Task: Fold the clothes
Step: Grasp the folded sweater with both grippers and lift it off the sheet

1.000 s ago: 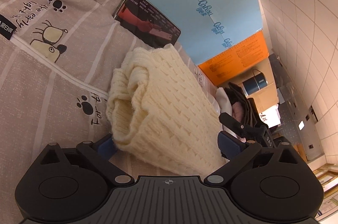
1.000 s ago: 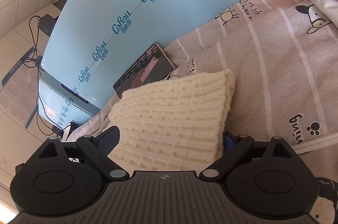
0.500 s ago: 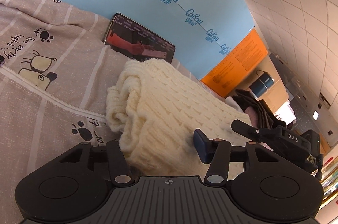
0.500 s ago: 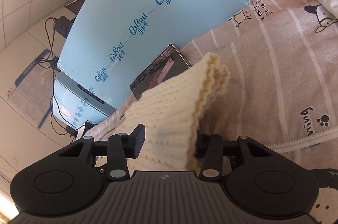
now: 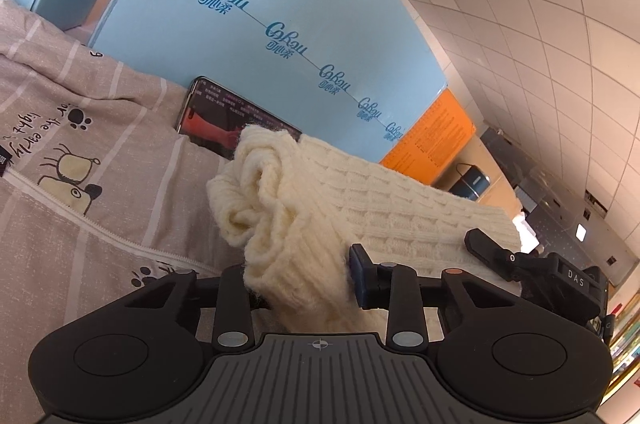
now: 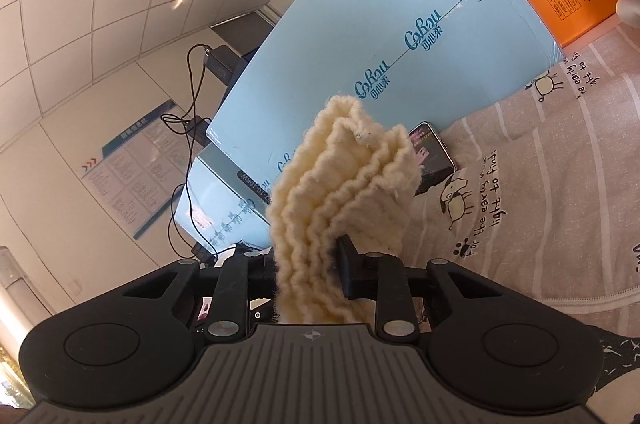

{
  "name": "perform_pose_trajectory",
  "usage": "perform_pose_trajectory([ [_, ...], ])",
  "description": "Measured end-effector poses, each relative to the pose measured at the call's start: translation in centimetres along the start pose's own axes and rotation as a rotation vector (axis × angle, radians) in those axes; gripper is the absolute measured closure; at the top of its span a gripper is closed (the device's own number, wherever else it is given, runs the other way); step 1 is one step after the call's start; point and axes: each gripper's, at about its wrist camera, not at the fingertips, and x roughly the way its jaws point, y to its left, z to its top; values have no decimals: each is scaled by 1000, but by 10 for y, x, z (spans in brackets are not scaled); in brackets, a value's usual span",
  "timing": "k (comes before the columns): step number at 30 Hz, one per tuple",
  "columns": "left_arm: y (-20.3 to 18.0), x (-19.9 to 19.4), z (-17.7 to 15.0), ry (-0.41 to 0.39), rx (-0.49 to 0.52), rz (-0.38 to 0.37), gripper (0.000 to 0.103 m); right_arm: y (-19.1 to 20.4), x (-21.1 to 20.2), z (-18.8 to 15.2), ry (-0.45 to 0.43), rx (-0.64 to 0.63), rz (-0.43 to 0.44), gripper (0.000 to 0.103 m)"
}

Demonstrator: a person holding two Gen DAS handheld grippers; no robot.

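Both claws are closed on the cream knit sweater (image 5: 360,208). By the left claw (image 5: 304,276) a thick bunched end is pinched, and the rest of the knit is stretched ahead and off to its right, toward the right claw (image 6: 308,264), which can be seen there holding the far end. In the right claw's view, several wavy layers of the knit (image 6: 344,184) are squeezed between the fingers and stand up just ahead of it.

Below and ahead of both claws, a pink striped bed cover (image 5: 80,184) with little animal prints is spread. A phone (image 5: 224,128) is laid on it, just past the sweater, against a big blue box (image 5: 280,24).

The sweater is judged to be soft, thick and light. It will sag and bend, and nothing in it can be broken. All layers should be held at the edges together, so none slips out.

No basket or bin can be seen; what is inside the blue box cannot be told.
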Motion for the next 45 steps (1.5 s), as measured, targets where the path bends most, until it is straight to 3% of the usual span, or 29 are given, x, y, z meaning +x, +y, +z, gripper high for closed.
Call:
perform_pose_trajectory([
  [7, -3, -40, 5, -67, 9, 29, 72, 38, 11, -5, -6, -17, -34, 80],
  [10, 2, -66, 4, -108, 3, 86, 72, 54, 27, -14, 2, -31, -57, 80],
  [15, 17, -117, 2, -215, -21, 161, 72, 77, 71, -37, 94, -64, -81, 80],
  [23, 33, -190, 32, -400, 53, 259, 72, 130, 137, -63, 150, -140, 8, 80],
  [28, 39, -225, 62, -563, 80, 302, 74, 175, 177, -66, 113, -196, 84, 80],
  [32, 46, -244, 90, -669, 101, 330, 75, 205, 212, -64, 71, -213, 120, 80],
  [38, 72, -255, 127, -759, 80, 352, 75, 233, 267, -61, 53, -214, 122, 80],
  [41, 92, -256, 126, -825, 93, 344, 75, 239, 296, -64, 59, -224, 103, 80],
  [45, 124, -253, 116, -841, 102, 346, 75, 241, 332, -78, 69, -302, 76, 77],
])
